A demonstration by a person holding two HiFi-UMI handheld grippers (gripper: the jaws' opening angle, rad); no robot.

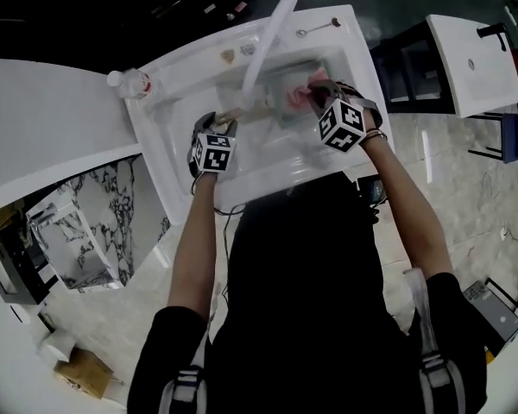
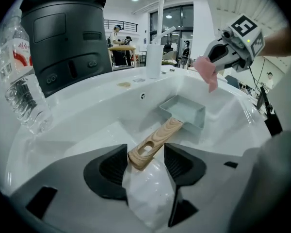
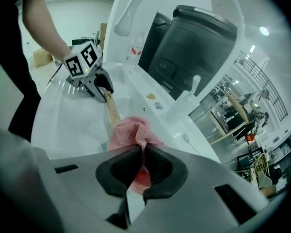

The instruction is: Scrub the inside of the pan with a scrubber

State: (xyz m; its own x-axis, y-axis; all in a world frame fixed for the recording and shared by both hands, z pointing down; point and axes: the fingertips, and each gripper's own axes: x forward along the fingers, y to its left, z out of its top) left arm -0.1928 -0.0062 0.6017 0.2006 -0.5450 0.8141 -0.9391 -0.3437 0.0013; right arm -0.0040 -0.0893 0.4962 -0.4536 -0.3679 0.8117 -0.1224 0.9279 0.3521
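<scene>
Pinched tight between the jaws of the right gripper: a pink scrubber, bunched and spilling forward past the tips. Closed, by the look of it, on the end of a wooden handle: the jaws of the left gripper, with the handle's hanging hole just beyond them. Out along that handle, the pan: small, rectangular, grey, open side up, low in the basin of the white sink, long axis running straight away from the left gripper toward the far wall. Above and a little right of the pan's far rim in the left gripper view, the scrubber again, clear of the metal and not yet touching. Nearer the pan's inside: the right gripper, with the left only at the handle's end, likely as the steadying hold. Next, probably: down and slightly back toward the handle with the scrubber, into the pan. Beyond, a faucet over the basin and 1 plastic bottle on the rim.
</scene>
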